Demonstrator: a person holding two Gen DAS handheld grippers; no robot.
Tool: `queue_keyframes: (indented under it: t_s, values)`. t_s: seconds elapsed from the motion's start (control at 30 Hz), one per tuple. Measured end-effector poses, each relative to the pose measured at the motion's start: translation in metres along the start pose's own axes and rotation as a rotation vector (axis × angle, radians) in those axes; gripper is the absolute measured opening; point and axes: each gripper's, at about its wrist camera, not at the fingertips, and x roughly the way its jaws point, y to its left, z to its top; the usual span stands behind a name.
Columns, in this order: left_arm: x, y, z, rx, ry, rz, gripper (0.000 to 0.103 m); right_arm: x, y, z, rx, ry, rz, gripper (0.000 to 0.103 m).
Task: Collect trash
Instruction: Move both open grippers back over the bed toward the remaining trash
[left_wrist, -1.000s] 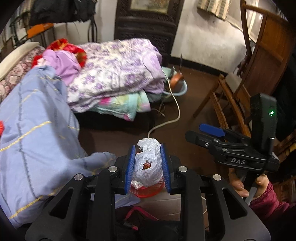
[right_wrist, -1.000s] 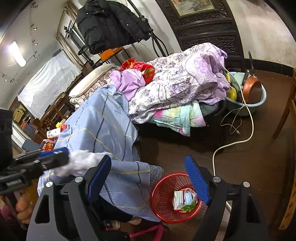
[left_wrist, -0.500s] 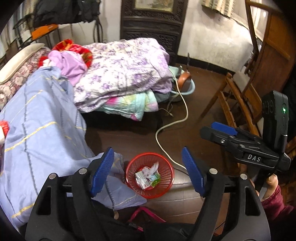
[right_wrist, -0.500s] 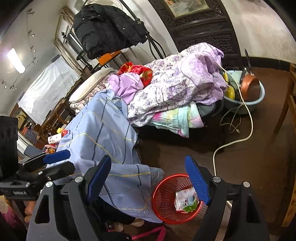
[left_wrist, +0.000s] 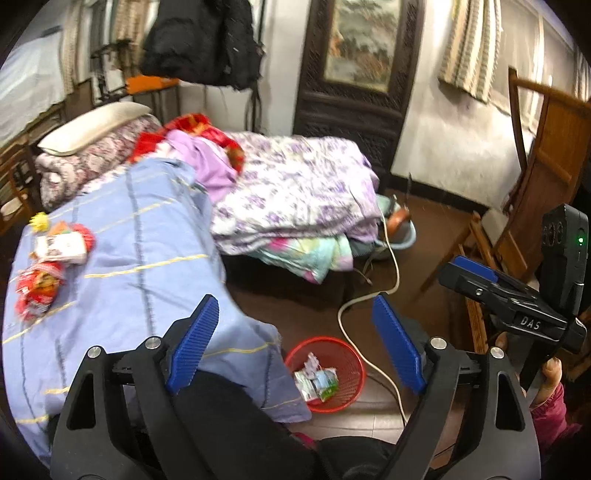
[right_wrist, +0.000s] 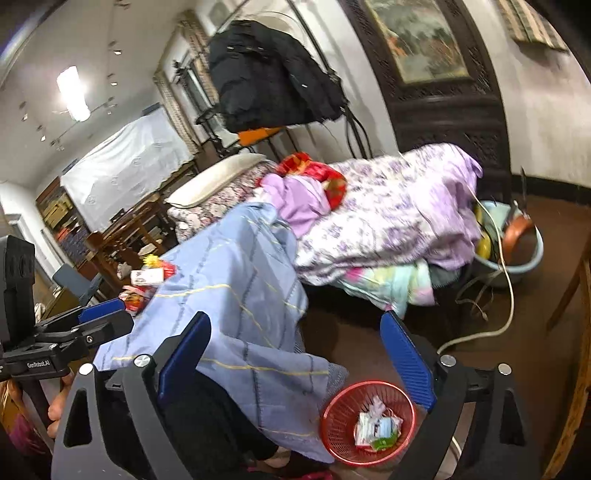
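Left tool (left_wrist: 295, 339): held above the floor, tilted downward, jaws wide apart, nothing between the pads; they have just been opening. Seen from the right wrist view it sits at the left edge (right_wrist: 101, 319), side-on, a hand (right_wrist: 55, 406) on its grip below, partly cut off.

Right tool (right_wrist: 295, 363): also tilted downward, jaws wide apart and empty, just opened a little further. In the left wrist view it shows at the right edge (left_wrist: 476, 275), fingers (left_wrist: 550, 373) and a pink sleeve (left_wrist: 554, 417) under it.

Bin (left_wrist: 343, 354): red mesh, on the floor at the foot of the blue blanket (left_wrist: 129, 258), holding crumpled white trash (left_wrist: 312, 363) and small packets (left_wrist: 325, 382); labels too small to read. Blanket's edge covers its left rim.

More trash on the blanket: a red wrapper (left_wrist: 38, 290) and a white box (left_wrist: 61, 247), blurred. White cable (left_wrist: 369, 295) runs past the bin.

Both views are motion-blurred; lower frames are blocked by tool bodies.
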Motion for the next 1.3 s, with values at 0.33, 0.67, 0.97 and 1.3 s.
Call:
queue_keyframes:
  t_s: [0.33, 0.67, 0.97, 1.3]
  values:
    - [-0.083, 0.075, -0.033, -0.154, -0.128, 0.116, 0.090, -0.019, 0.092, 0.015, -0.143, -0.040, 0.070, 0.097]
    - [-0.130, 0.211, -0.088, -0.444, -0.167, 0.274, 0.091, 0.019, 0.183, 0.002, -0.230, 0.068, 0.147, 0.097]
    - [-0.104, 0.310, -0.116, -0.623, -0.088, 0.349, 0.091, 0.082, 0.229, -0.020, -0.265, 0.221, 0.137, 0.097]
    - [-0.042, 0.376, -0.111, -0.618, 0.050, 0.437, 0.091, 0.145, 0.233, -0.017, -0.234, 0.322, 0.095, 0.097]
